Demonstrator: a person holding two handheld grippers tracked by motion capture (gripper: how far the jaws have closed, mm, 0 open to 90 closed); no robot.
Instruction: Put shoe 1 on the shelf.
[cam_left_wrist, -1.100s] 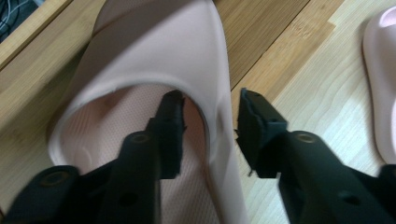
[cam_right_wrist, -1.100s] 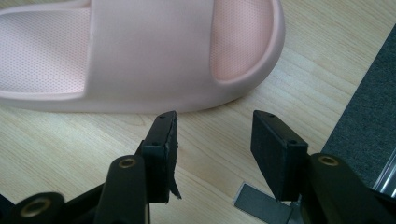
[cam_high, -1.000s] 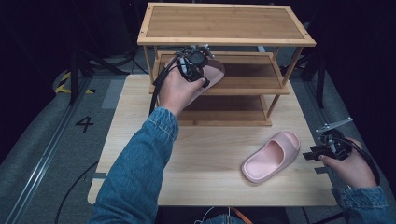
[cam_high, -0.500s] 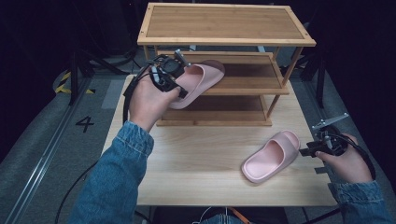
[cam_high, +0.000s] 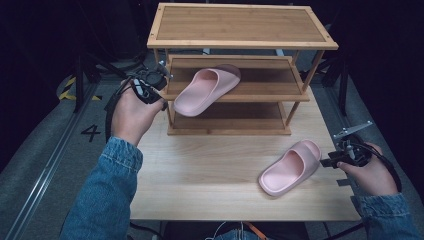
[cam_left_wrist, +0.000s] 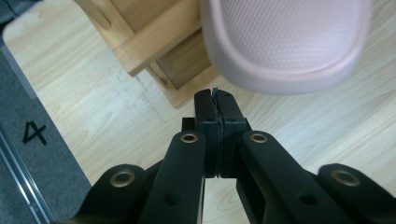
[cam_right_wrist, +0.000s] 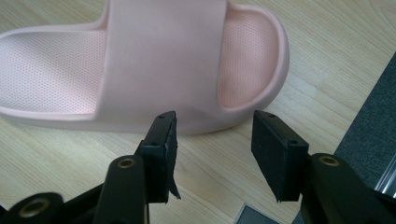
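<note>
On the left, the person's left hand (cam_high: 131, 112) holds the left gripper (cam_high: 159, 78) just beside the wooden three-shelf rack (cam_high: 240, 30). In the left gripper view its black jaws are pressed tight together with nothing between them. It has hold of nothing.

A soft pink rubber slipper (cam_high: 207, 89) lies on the middle shelf of the rack. It sits slanted, and its heel end sticks out past the front edge of the shelf. That is the first worry. If the left gripper bumps that heel, I think the slipper could tip and slide off onto the pale wooden table (cam_high: 200, 180).

Further right, a second pink rubber slipper (cam_high: 290, 167) lies flat on the table, near the right edge. The right gripper (cam_high: 334, 162) is just beside its toe end. In the right gripper view its jaws stand wide apart and empty, with the slipper's side wall just ahead of them.

The second worry is here. The slipper is soft and rounded. A pinch on only the thin edge may slip off, or a push may shove it away.
</note>
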